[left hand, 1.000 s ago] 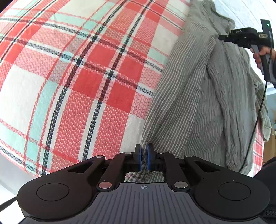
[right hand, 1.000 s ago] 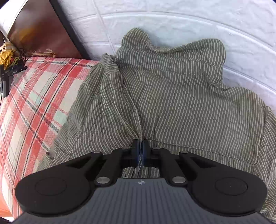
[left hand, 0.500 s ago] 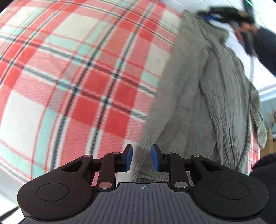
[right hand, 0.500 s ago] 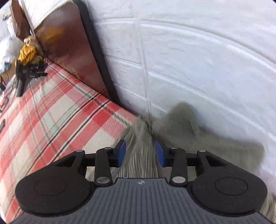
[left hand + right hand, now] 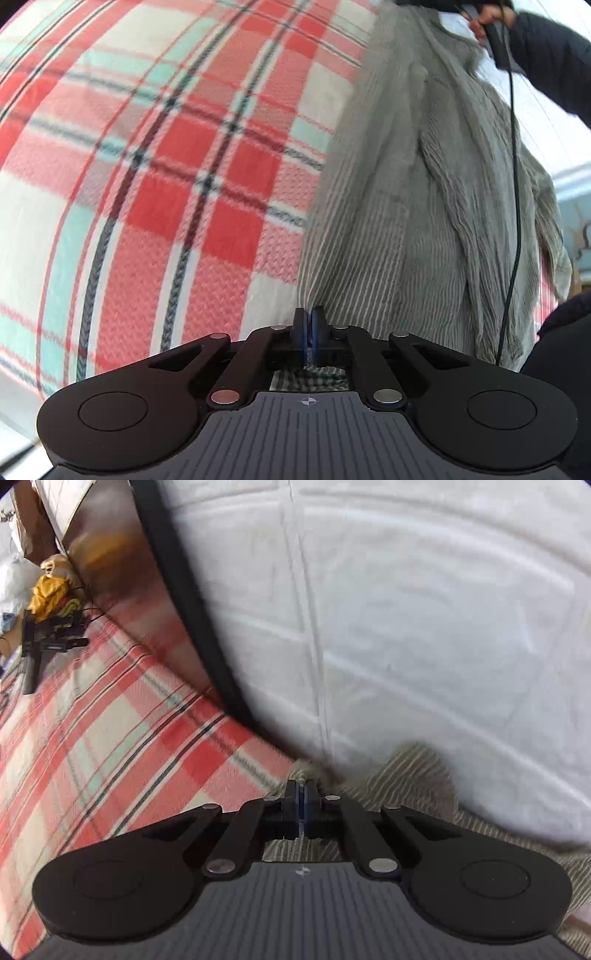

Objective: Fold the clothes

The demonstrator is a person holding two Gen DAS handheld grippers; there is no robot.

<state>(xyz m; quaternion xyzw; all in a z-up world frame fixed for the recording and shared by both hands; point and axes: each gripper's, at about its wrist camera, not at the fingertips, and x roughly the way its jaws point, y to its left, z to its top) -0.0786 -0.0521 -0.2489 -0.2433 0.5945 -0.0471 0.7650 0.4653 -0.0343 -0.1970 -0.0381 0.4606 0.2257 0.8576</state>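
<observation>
Left tool (image 5: 308,325) pinched shut on near edge of grey striped shirt (image 5: 424,221). Right tool (image 5: 301,801) clamped shut on far end of same shirt (image 5: 413,775), hard against white wall (image 5: 424,627). Shirt stretched along plaid blanket (image 5: 166,184) on bed. Beyond: hand (image 5: 487,18) on right tool's handle, dark sleeve (image 5: 546,59), brown headboard (image 5: 122,572).

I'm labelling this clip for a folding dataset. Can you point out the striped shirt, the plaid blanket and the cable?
striped shirt (image 5: 388,229): left wrist view, on its flat striped front panel.
plaid blanket (image 5: 166,184): left wrist view, on a red square of the weave.
cable (image 5: 516,184): left wrist view, midway down its hanging length.
</observation>
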